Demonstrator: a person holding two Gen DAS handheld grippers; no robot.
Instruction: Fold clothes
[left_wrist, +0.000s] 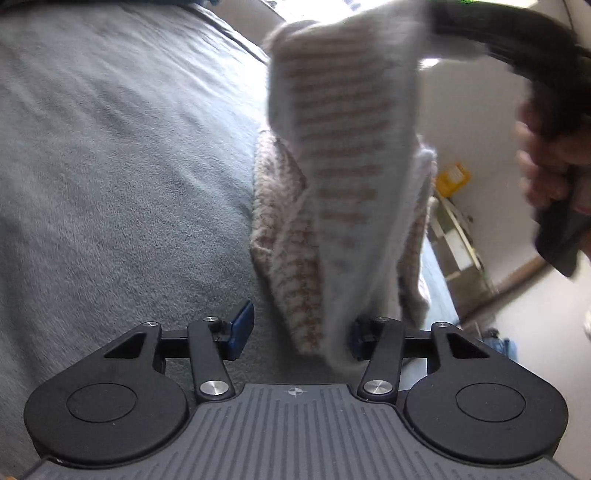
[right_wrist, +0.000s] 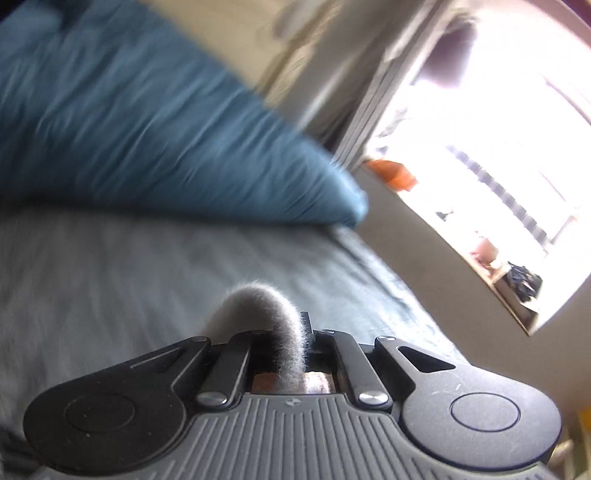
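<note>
The left gripper (left_wrist: 297, 334) is hovering low over the grey bed (left_wrist: 122, 177) with its jaws spread wide, its blue pads (left_wrist: 242, 330) standing well apart. The lower end of a fuzzy white sock with tan stripes (left_wrist: 343, 177) is hanging down between those pads; the far pad is partly hidden behind the fabric, so whether it is touching the sock cannot be told. The sock is dangling above the bed, stretched from the upper end down to the left gripper, with a second knit piece of the same pattern (left_wrist: 275, 206) showing just behind it. At the upper end, a person's hand (left_wrist: 546, 173) in a dark sleeve (left_wrist: 517, 48) is reaching across the top of the left wrist view, blurred. The right gripper (right_wrist: 284, 341) is closed narrowly on a fuzzy fold of the sock (right_wrist: 266, 314), which is arching up out of the jaws above the bed. Beyond the right gripper, a blue pillow (right_wrist: 159, 140) is lying on the bed at its far end. To the left of the sock the bed surface is lying bare and open, offering wide room. On the sock's other side the bed's edge is running close by, with a pale wall (left_wrist: 476, 122) and a yellow object (left_wrist: 452, 181) beyond it.
</note>
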